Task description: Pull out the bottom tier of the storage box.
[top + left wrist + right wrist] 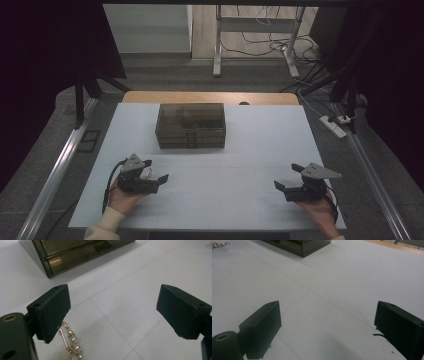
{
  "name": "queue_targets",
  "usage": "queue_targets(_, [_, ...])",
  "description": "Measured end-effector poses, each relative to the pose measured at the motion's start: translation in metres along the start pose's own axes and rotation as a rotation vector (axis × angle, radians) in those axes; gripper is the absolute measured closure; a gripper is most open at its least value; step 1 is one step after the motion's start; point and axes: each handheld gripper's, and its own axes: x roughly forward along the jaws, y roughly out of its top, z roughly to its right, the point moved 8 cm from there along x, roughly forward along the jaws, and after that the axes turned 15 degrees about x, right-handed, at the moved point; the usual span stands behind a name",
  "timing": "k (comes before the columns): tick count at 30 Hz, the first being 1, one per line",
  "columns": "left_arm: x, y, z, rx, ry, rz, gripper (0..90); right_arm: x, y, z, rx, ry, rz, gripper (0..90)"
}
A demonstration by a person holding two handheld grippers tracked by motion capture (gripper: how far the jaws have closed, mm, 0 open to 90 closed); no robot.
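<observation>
Left gripper (113, 308) jaws apart, nothing clamped; gold pin with pearl beads (71, 341) lies on white table (120, 292) just beside its left jaw, long axis running away from camera, lower end cut off. Right gripper (327, 327) jaws apart, over bare table. Smoky translucent drawer box (190, 125) farther back; grey floor, cables behind

Both black tongs (156, 171) (289, 176) carry grey three-cornered plates and trailing black cables; one cream sleeve (104, 226) shows.

Both hands low and level — the left hand-held gripper (156, 171) sits with its jaws spread wide, nothing between them. Over on the right, the right hand-held gripper (289, 176) mirrors it — jaws wide apart, pointing inward.
</observation>
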Motion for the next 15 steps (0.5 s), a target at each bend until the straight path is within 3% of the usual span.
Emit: queue_targets(15, [-0.0005,0.001,0.0008,0.027,0.035,-0.002,11.9,0.0032,0.0004,-0.0031,0.012,0.021,-0.011,7.1])
